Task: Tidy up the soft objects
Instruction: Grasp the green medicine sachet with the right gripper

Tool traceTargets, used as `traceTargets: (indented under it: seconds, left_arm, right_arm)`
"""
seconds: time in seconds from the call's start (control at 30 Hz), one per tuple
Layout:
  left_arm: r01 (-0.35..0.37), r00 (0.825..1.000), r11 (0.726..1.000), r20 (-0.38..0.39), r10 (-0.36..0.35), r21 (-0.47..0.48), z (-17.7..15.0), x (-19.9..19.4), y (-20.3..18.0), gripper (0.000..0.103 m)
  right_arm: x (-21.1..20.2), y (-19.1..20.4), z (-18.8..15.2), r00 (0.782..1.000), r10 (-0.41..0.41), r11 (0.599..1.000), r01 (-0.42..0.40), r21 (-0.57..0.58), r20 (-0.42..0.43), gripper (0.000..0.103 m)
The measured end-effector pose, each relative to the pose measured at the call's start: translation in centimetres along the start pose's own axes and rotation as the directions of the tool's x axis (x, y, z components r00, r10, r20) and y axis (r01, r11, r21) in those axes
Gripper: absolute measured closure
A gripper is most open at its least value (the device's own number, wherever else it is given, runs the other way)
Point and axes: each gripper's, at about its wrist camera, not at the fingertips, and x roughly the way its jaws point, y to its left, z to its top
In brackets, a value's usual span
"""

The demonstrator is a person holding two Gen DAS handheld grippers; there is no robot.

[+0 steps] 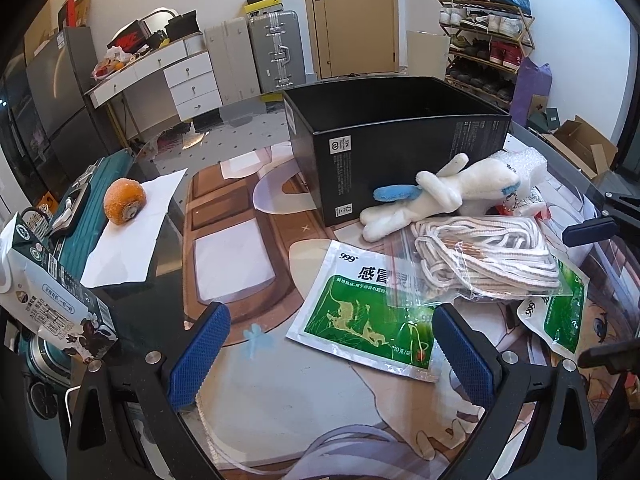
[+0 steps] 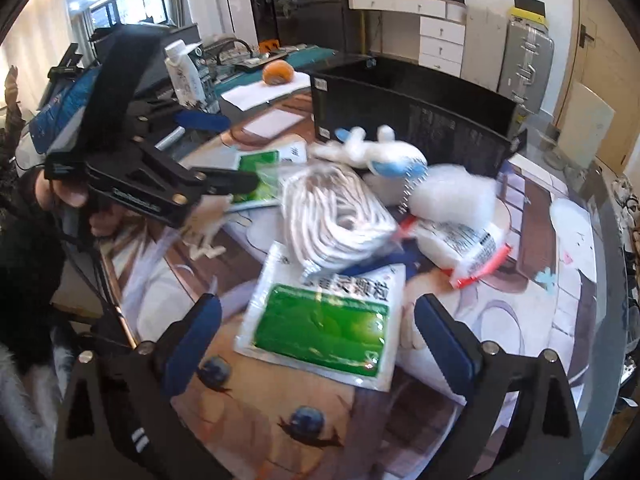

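Note:
In the left wrist view a white plush rabbit (image 1: 440, 192) with blue ears lies against a black open box (image 1: 400, 136). In front of it sits a clear bag of white cord (image 1: 480, 256), overlapping a green medicine sachet (image 1: 368, 316). My left gripper (image 1: 332, 356) is open just short of that sachet and holds nothing. In the right wrist view my right gripper (image 2: 320, 344) is open over a second green sachet (image 2: 320, 328), which lies between its blue pads (image 2: 192, 344). Beyond it are the cord bag (image 2: 336, 220), the rabbit (image 2: 372, 152) and a white foam lump (image 2: 452, 192).
An orange ball (image 1: 124, 202) rests on white paper at the left, near a milk carton (image 1: 52, 280). A red-edged packet (image 2: 464, 244) lies right of the cord. A hand holds the left gripper (image 2: 240, 151) at the table's left side. Suitcases, drawers and a shoe rack (image 1: 484, 40) stand behind.

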Motion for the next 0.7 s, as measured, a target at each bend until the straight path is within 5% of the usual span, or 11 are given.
traceTargets:
  seconds: [0.27,0.37,0.43,0.7]
  left_arm:
    - [0.003,1.000,1.000,-0.004,-0.003,-0.002,-0.1,0.2,0.0,0.001]
    - [0.004,1.000,1.000,-0.007,-0.004,-0.005,-0.1,0.3,0.0,0.001]
    - [0.005,1.000,1.000,-0.009,-0.005,-0.007,-0.1,0.3,0.1,0.001]
    - [0.005,1.000,1.000,-0.013,-0.005,-0.005,-0.1,0.5,0.1,0.001]
  right_arm:
    - [2.1,1.6,0.4,0.996,-0.068,0.998,0.067,-0.006,-0.055,0.002]
    - [2.3,1.6,0.5,0.995,-0.089,0.996,0.090,0.006,-0.051,0.012]
    - [2.0,1.3,0.4,0.995,-0.093,0.996,0.093,0.008,-0.049,0.031]
    - [0.3,0.4,-0.5,0.997,-0.065,0.997,0.063,-0.041,-0.041,0.052]
